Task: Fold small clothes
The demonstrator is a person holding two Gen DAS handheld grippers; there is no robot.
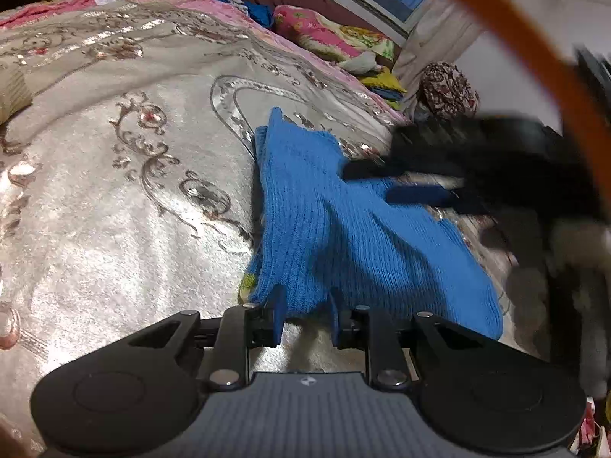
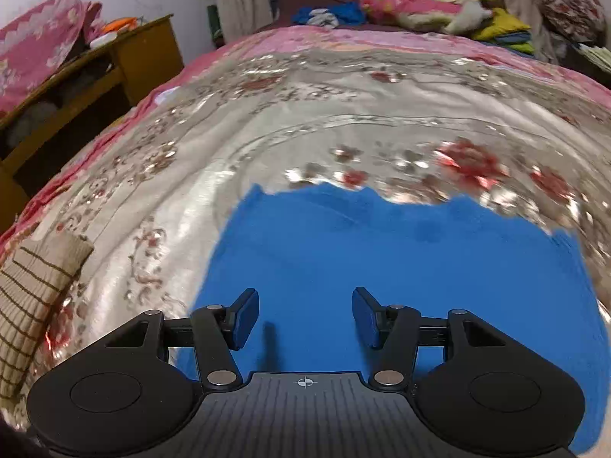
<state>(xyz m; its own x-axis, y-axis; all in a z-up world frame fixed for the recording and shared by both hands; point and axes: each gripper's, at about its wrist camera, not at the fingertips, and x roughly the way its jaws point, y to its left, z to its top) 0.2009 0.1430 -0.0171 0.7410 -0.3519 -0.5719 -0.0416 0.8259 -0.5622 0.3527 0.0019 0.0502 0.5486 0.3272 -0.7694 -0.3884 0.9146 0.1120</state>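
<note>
A blue knitted garment (image 1: 343, 229) lies partly folded on a silvery floral bedspread (image 1: 114, 198). Its near edge stands between the pads of my left gripper (image 1: 305, 315), which is shut on it low at the front of the left wrist view. My right gripper (image 1: 385, 181) shows there as a blurred black shape over the garment's far right part, its fingers apart. In the right wrist view the right gripper (image 2: 305, 315) is open just above the blue garment (image 2: 382, 259), with only flat cloth below its pads and nothing gripped.
A beige striped knit piece (image 2: 34, 305) lies at the bedspread's left edge. Piled clothes and a pink floral pillow (image 2: 416, 4) sit at the far end, near a patterned bundle (image 1: 448, 89). A wooden cabinet (image 2: 114, 65) stands left of the bed. An orange band (image 1: 534, 61) crosses the upper right.
</note>
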